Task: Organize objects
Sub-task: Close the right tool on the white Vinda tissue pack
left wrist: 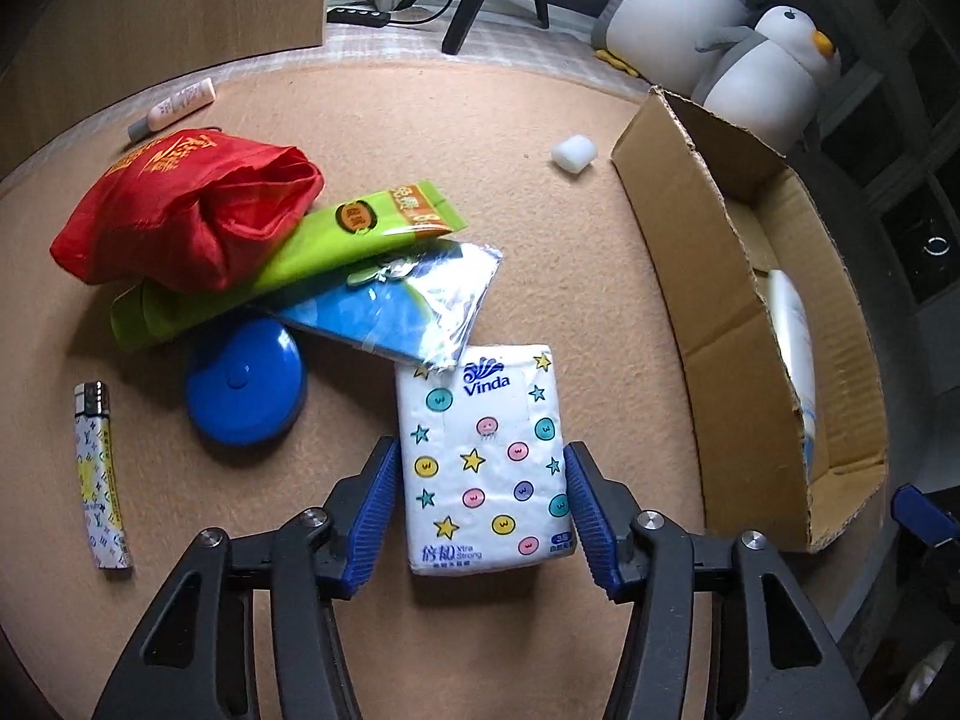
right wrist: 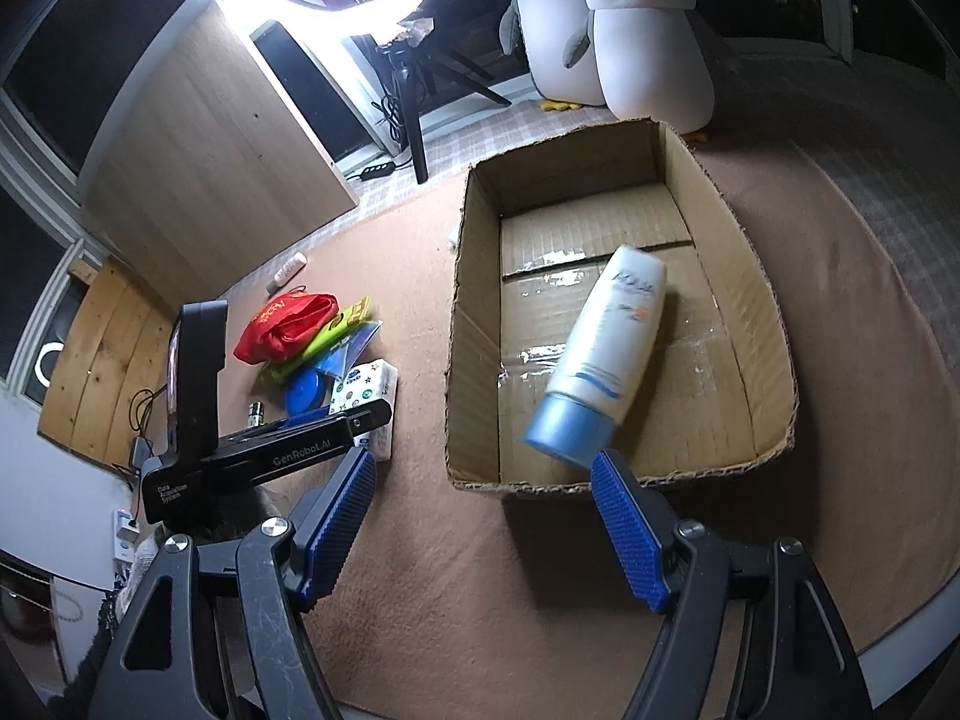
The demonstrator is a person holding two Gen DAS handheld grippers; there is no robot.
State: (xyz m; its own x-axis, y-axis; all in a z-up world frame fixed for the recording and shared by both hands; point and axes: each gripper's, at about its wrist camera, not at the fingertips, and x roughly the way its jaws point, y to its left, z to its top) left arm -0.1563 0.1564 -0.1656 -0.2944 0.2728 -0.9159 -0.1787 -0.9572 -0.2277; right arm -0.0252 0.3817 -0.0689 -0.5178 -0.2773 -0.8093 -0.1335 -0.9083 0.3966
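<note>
A white Vinda tissue pack (left wrist: 480,462) with stars and buttons lies on the tan carpet. My left gripper (left wrist: 480,453) reaches down over it, and its blue pads (left wrist: 378,498) touch the pack's two long sides. To the right stands an open cardboard box (left wrist: 690,276). In the right wrist view a white bottle with a blue cap (right wrist: 612,336) lies slanted inside that box (right wrist: 474,324). My right gripper (right wrist: 485,462) hangs open over the carpet just before the box's near wall, with nothing between its fingers. The left gripper's black body (right wrist: 288,450) shows there above the tissue pack (right wrist: 372,378).
A red cloth bag (left wrist: 192,210), green packet (left wrist: 300,252), blue foil packet (left wrist: 408,306) and blue round case (left wrist: 246,384) are piled left of the pack. A lighter (left wrist: 99,474), a small tube (left wrist: 180,105) and a white lump (left wrist: 574,151) lie apart. Two plush penguins (left wrist: 720,18) sit behind the box.
</note>
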